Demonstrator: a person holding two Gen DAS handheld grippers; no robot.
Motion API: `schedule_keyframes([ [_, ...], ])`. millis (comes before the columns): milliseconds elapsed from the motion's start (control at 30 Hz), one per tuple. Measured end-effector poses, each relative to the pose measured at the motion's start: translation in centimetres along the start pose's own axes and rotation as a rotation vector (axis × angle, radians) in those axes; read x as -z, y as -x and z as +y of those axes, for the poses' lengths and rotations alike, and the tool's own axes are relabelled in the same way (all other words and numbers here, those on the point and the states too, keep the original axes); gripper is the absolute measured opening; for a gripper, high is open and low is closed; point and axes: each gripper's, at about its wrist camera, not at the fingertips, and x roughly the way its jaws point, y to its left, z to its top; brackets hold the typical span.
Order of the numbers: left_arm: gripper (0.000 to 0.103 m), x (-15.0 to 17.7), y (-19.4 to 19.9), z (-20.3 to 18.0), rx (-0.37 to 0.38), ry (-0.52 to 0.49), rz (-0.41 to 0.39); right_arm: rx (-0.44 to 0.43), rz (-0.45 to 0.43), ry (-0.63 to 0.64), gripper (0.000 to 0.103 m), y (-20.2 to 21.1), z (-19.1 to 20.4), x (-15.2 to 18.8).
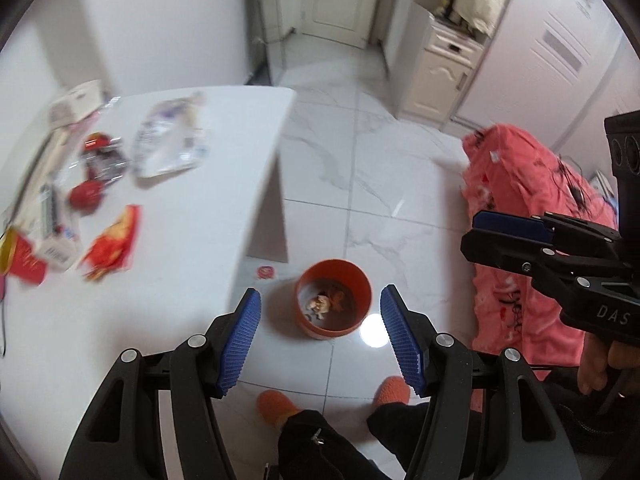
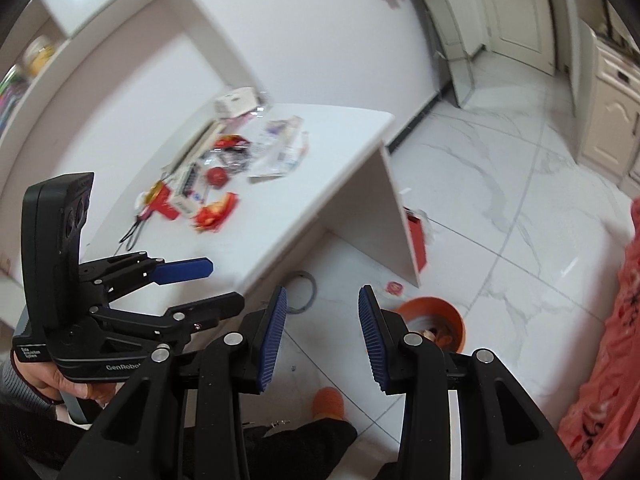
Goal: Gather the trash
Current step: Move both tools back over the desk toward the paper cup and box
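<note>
We see the white table (image 1: 192, 184) filling the left side of the left wrist view, its far end bearing a blurred scatter of trash, and beside it the marble-tiled floor (image 1: 384, 184) running toward a closed door (image 1: 344, 0). A pink blanket (image 1: 516, 208) is heaped at the right edge of that floor. Our left tongs (image 1: 320, 340) are spread wide with nothing between the blue pads, and through their gap we look down on the orange bin (image 1: 334, 300), which stands on the floor just beside the table's end panel and holds some scraps at its bottom. Our right tongs (image 2: 322, 338) are likewise spread and empty; the bin shows just to their right, partly hidden behind the right finger. On the table, the biggest piece of trash is a clear plastic bag (image 1: 170, 140), lying flat near the far edge. Nearer to us lies a red-and-yellow wrapper (image 1: 114, 244), apart from the bag. Between them, toward the wall, sit a crumpled red-and-silver wrapper (image 1: 102, 158) and a small round red thing (image 1: 86, 196), too blurred for us to name. A small red-and-white sticker (image 1: 266, 272) lies on the floor, near the bin and the foot of the table. Orange slippers (image 1: 276, 402) show below the tongs.
</note>
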Motion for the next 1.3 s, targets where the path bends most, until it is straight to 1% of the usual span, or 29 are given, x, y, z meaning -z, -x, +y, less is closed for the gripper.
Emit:
schedule_keyframes([
  [33, 0.063, 0.3, 0.6, 0.5, -0.011, 0.016, -0.011, -0.008, -0.003, 0.016, 0.040, 0.1, 0.6, -0.1],
  [67, 0.063, 0.5, 1.1, 0.9, -0.023, 0.027, -0.019, -0.014, -0.005, 0.030, 0.043, 0.0, 1.3, -0.4],
  [200, 0.063, 1.5, 3.5, 2.2, -0.073, 0.059, -0.054, -0.059, -0.003, 0.100, 0.045, -0.3, 4.4, -1.3],
  [267, 0.063, 2.0, 4.7, 3.0, -0.085, 0.082, -0.072, -0.076, 0.002, 0.127, 0.052, -0.5, 5.6, -1.7],
  [367, 0.079, 2.8, 6.0, 4.5, -0.112, 0.114, -0.103, -0.105, 0.021, 0.169, 0.054, -1.3, 7.5, -2.1],
  [433, 0.079, 3.0, 6.4, 5.4, -0.123, 0.130, -0.115, -0.118, 0.035, 0.194, 0.054, -1.9, 8.5, -2.3],
  [633, 0.079, 3.1, 6.7, 8.1, -0.142, 0.189, -0.112, -0.128, 0.067, 0.230, 0.054, -4.3, 10.5, -3.3],
  [733, 0.079, 3.2, 6.7, 9.5, -0.148, 0.206, -0.106, -0.125, 0.087, 0.233, 0.058, -5.7, 11.2, -3.7],
  [833, 0.079, 3.4, 6.6, 10.5, -0.149, 0.226, -0.094, -0.129, 0.105, 0.239, 0.058, -7.2, 11.9, -4.3],
  [1033, 0.079, 3.3, 6.2, 14.4, -0.154, 0.278, -0.059, -0.133, 0.147, 0.248, 0.058, -10.8, 13.7, -5.7],
  [1300, 0.079, 1.1, 4.4, 21.5, -0.201, 0.359, -0.036, -0.117, 0.165, 0.255, 0.058, -15.7, 15.9, -7.6],
])
